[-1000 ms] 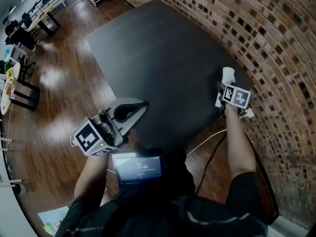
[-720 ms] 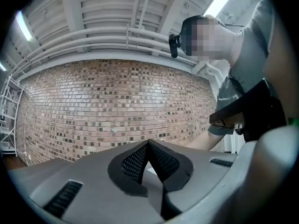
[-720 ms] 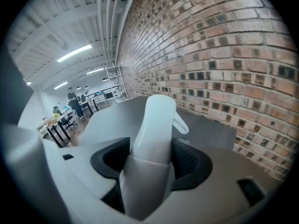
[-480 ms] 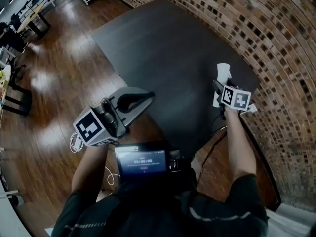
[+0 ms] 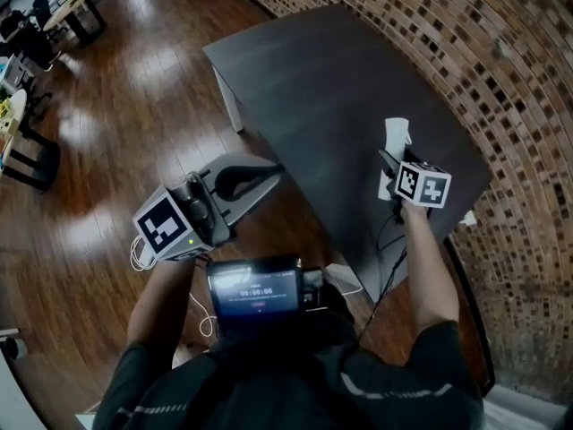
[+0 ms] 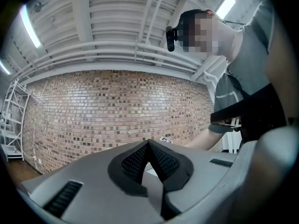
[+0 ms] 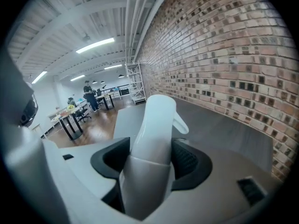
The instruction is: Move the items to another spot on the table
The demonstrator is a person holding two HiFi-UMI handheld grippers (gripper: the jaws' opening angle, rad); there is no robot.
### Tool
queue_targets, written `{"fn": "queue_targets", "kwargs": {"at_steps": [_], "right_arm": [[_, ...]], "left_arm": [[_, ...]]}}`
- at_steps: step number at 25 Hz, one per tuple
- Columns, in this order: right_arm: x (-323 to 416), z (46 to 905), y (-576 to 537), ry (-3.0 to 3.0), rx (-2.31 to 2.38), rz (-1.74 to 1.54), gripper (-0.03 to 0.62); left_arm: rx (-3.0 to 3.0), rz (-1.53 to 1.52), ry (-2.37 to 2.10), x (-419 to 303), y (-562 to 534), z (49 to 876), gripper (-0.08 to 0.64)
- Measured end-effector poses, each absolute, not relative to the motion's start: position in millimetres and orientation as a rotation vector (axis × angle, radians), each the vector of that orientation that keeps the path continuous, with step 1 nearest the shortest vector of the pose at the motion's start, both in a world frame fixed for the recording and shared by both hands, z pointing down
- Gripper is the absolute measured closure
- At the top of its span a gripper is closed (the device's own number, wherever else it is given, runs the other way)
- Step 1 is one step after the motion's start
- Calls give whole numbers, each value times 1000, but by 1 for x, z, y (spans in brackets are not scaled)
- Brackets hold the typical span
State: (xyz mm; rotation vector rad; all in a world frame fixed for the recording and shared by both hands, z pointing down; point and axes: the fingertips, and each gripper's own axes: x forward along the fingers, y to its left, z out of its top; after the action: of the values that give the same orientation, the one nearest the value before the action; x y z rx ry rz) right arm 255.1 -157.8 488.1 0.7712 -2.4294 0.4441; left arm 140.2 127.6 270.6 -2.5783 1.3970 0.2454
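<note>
A white spray bottle is held in the air over the near right part of the dark table, with my right gripper shut on it. In the right gripper view the bottle stands upright between the two black pads, its trigger head pointing away, and my right gripper clamps its body. My left gripper hangs over the wooden floor to the left of the table's near corner. Seen in its own view, the left gripper has its pads meeting with nothing between them.
A brick wall runs along the table's far and right sides. Cables lie on the floor by the table's near corner. A screen device sits at the person's chest. Desks and chairs stand far off at the left.
Both grippers have shifted with the person. The left one was above the table's near edge and is now over the floor beside it. The bottle stays in the right gripper.
</note>
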Motion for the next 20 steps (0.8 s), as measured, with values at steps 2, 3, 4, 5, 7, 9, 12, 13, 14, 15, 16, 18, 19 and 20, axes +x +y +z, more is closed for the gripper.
{"fn": "queue_targets", "kwargs": {"at_steps": [2,3,4,5,7,9,12,13,14,15,16,18,19,20], "right_arm": [[232,486,-147,-2435,739,433,313],[220,483,-144,-2444,726,425,313],[208,479,-140,-2455,714,419,313],[195,477,-137,-2464,702,415,313],[169,474,-131,-2480,678,416,313],[141,474,-129,-2492,656,427,313],[101,476,-131,-2508,630,450,313],[87,477,-133,-2515,625,457,313],[70,477,-135,-2523,618,462,313],[53,477,-137,-2533,610,467,313],[35,478,-139,-2542,598,472,313],[-1,481,-140,-2555,559,473,313],[-19,484,-142,-2557,536,466,313],[-36,488,-145,-2555,515,459,313]], "left_arm": [[-2539,261,1408,123,138,265,566],[-2524,271,1418,114,143,263,566],[-2510,281,1431,105,148,263,566],[-2500,286,1448,95,153,263,566],[-2488,280,1483,76,159,267,566],[-2479,274,1512,57,159,271,566],[-2466,261,1528,34,153,276,566],[-2462,247,1531,24,150,279,566],[-2457,233,1535,13,146,280,566],[-2449,221,1539,1,142,281,566],[-2441,216,1543,-12,138,281,566],[-2431,213,1545,-37,129,281,566],[-2432,205,1545,-49,123,281,566],[-2437,188,1545,-63,116,281,566]]}}
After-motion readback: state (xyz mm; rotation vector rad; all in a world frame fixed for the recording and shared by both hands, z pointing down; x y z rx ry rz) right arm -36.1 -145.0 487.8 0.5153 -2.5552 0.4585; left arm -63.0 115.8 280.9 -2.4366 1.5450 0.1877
